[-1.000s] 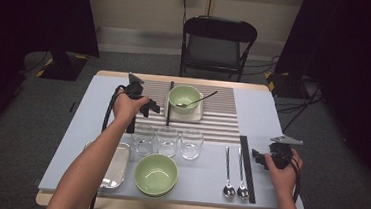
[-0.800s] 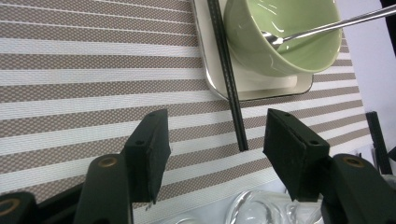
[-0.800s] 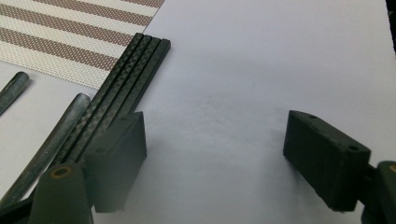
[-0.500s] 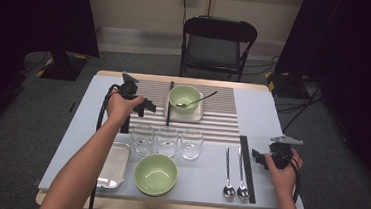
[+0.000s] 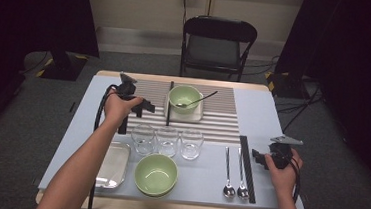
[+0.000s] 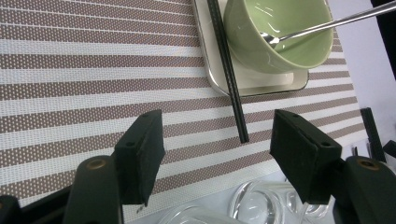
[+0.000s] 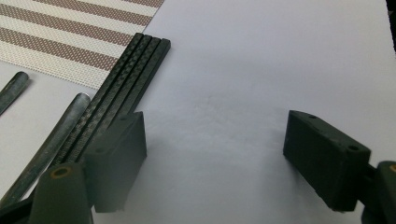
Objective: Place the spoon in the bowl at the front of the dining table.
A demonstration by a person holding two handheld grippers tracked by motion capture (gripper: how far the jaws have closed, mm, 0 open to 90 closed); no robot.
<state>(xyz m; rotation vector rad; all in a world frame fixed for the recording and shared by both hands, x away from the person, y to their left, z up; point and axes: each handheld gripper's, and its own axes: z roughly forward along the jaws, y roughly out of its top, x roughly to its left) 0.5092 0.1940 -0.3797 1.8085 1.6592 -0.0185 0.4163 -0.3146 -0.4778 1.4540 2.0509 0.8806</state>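
- The high view looks forward and down from above your side of the table (image 5: 273, 116), far enough back to take in the whole top and a folding chair (image 5: 217, 42) beyond it.
- Your left gripper view sits low and close over the striped placemat (image 6: 93, 70), facing a chopstick (image 6: 229, 70) and a green bowl (image 6: 261, 46); the high view shares these.
- Your right gripper view hovers close over bare table, with black chopsticks (image 7: 126, 74) at its left, shared with the high view.
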